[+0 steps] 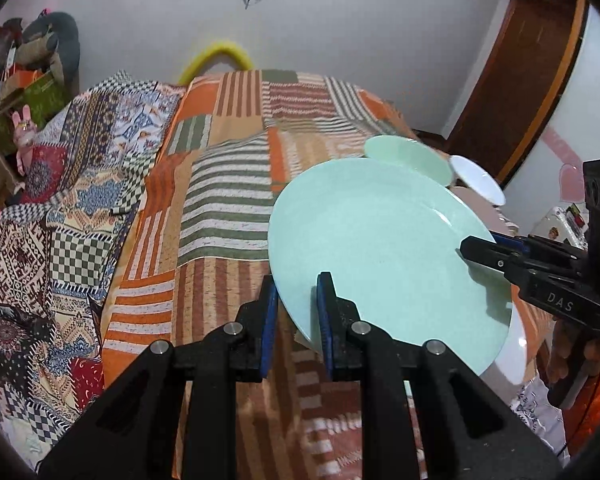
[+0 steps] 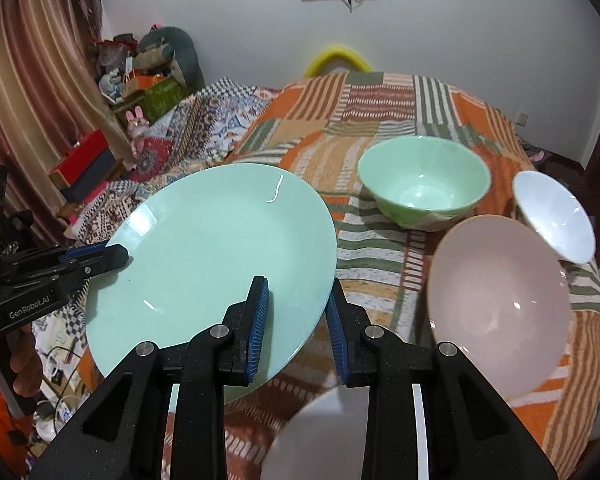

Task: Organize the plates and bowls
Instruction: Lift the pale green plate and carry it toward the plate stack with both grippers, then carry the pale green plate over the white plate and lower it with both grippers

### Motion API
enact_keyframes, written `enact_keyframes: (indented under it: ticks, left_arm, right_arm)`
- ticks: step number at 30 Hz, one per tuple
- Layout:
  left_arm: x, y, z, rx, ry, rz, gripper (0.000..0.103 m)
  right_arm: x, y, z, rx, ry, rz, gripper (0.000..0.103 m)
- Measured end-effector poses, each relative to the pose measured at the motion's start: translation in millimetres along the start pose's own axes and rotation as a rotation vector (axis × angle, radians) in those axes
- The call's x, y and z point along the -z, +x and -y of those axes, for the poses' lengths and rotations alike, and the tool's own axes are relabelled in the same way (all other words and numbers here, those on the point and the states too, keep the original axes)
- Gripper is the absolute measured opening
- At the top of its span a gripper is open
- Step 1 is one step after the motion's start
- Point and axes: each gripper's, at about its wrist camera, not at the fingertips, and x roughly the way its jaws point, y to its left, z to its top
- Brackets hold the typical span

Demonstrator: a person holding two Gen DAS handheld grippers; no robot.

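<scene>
A mint green plate is held tilted above the bed; it also shows in the right wrist view. My left gripper has its two fingers astride the plate's near edge. My right gripper straddles the opposite edge and shows in the left wrist view. A white plate lies below on the bed. A green bowl, a pink bowl and a white bowl stand to the right.
The bed has a striped orange patchwork cover with a patterned blanket on its left side. Boxes and toys are piled at the far left by a curtain. A wooden door is at the right.
</scene>
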Motion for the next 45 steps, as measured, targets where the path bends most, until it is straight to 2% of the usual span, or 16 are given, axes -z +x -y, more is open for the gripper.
enact_keyframes:
  ticks: [9,19,27,45]
  left_arm:
    - [8,-31,38,0.029,0.034,0.033,0.018]
    - [27,-41,77,0.059,0.065,0.013,0.018]
    - [46,-32,105,0.088,0.081,-0.032,0.018]
    - [84,16,143,0.108,0.119,-0.175,0.018]
  right_arm:
    - [15,-43,13,-0.005,0.048,0.065,0.026]
    - [45,-73,33,-0.005,0.113,0.1,0.026]
    - [76,-94,50,0.019,0.144,0.097,0.026]
    - [135,-96,86,0.042,0.284,0.031,0.026]
